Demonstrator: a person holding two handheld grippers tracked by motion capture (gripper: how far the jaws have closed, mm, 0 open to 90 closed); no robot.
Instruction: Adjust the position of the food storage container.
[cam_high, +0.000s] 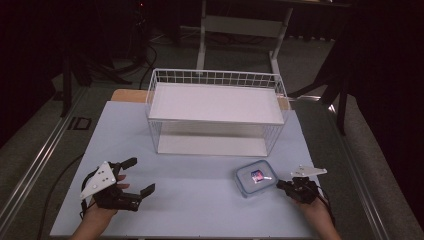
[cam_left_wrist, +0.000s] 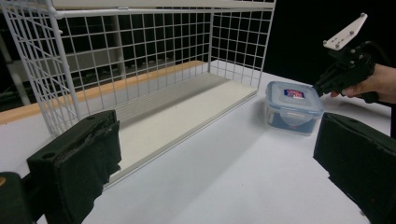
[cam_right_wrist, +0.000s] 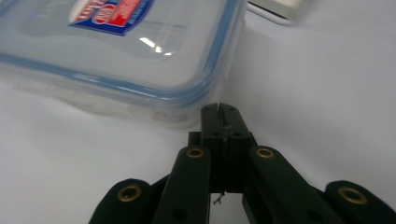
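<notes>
Lower right of the high view, the lidded container (cam_high: 255, 178) sits just beside the right gripper's (cam_high: 281, 184) closed, empty jaws; the left gripper (cam_high: 139, 176) gapes wide.

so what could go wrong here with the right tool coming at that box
1. The right tool is shut, its tip close beside the corner of the plastic box. Going in like that, it would likely shove the box across the smooth table rather than grip it.
2. A hard push might send the box into the wire basket just behind it.
3. The left tool is open but well off to the side, so nothing steadies the box.
</notes>
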